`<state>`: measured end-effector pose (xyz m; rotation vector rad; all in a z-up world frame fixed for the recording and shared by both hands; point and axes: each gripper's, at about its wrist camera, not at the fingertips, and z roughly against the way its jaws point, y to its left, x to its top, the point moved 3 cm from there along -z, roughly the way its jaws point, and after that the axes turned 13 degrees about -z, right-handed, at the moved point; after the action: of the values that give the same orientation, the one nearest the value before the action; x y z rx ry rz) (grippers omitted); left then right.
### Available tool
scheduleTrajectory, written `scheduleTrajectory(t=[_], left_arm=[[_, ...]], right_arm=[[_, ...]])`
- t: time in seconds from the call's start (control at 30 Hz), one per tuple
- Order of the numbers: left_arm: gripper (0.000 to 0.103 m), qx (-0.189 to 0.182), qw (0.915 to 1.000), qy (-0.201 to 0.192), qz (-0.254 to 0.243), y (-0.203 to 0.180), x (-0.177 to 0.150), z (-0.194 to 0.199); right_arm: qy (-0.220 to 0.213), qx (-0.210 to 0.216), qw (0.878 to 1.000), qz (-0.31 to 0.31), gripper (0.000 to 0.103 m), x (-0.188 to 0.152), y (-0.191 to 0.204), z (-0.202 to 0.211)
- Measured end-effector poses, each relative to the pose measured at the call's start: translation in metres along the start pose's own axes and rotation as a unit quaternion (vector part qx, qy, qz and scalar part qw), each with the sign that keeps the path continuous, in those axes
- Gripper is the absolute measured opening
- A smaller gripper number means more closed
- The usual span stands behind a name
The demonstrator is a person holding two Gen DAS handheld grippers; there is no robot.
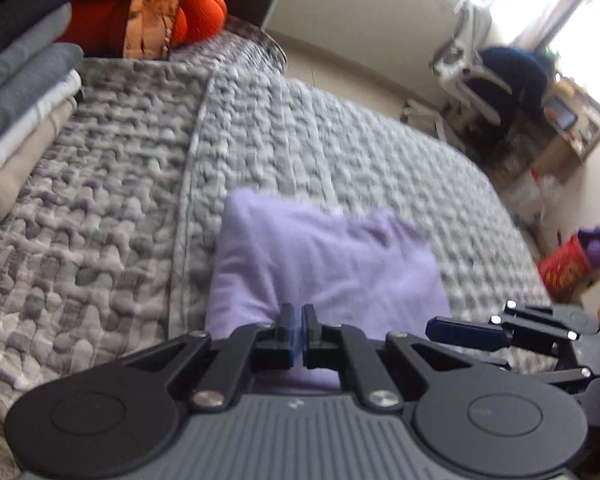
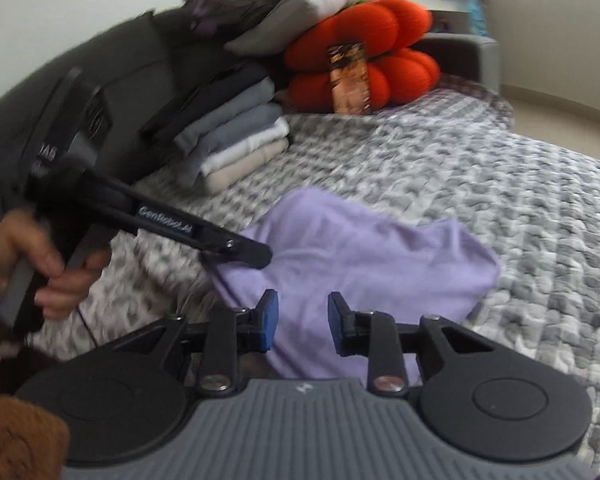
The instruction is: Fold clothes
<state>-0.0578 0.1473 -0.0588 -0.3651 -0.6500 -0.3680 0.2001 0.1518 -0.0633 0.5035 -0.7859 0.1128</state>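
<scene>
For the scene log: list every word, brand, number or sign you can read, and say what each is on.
"GenRobot.ai": white lettering along the side of the left gripper, seen from the right wrist view.
Pale letters on the dark body behind that gripper's handle: cut off and blurred, unreadable.
Small pale mark on the ribbed grey body of the right gripper: a logo, no legible text.
Printed card against the orange cushion: a picture, no readable words.

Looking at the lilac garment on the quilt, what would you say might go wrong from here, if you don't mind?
1. The left tongs are shut at the near edge of the crumpled lilac cotton garment; whether they grip cloth is unclear, so it may slip.
2. The right tongs hang open over the garment, gripping nothing, so one-sided pulling may bunch it.
3. The stack of folded grey, white and beige clothes sits close; a wide sweep might topple it.
</scene>
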Motion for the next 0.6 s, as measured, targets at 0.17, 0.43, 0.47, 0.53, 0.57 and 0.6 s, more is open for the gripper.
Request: scheduleTrajectory(t=[0.17, 0.43, 0.47, 0.53, 0.57, 0.6], left_arm=[[0.003, -0.018, 0.9995, 0.011, -0.022, -0.001, -0.010, 0.004], [0.003, -0.017, 0.9991, 0.018, -0.034, 0.000, -0.020, 0.013], [0.003, -0.016, 0.9991, 0.020, -0.033, 0.001, -0.022, 0.015], [0.003, -0.013, 0.9993, 0.022, -0.028, 0.005, -0.025, 0.018], [0.003, -0.010, 0.9994, 0.024, -0.024, 0.007, -0.026, 0.019], [0.003, -0.004, 0.9995, 0.026, -0.020, 0.010, -0.027, 0.020]], right_arm=[[0.041, -0.012, 0.999, 0.016, 0.027, -0.016, -0.005, -0.010], [0.057, 0.000, 0.998, 0.013, 0.025, -0.027, -0.018, 0.007], [0.058, 0.002, 0.998, 0.010, 0.025, -0.029, -0.020, 0.010], [0.060, 0.005, 0.998, 0.006, 0.025, -0.031, -0.024, 0.016], [0.062, 0.005, 0.998, 0.004, 0.025, -0.033, -0.027, 0.018], [0.064, 0.006, 0.998, 0.003, 0.025, -0.034, -0.029, 0.021]])
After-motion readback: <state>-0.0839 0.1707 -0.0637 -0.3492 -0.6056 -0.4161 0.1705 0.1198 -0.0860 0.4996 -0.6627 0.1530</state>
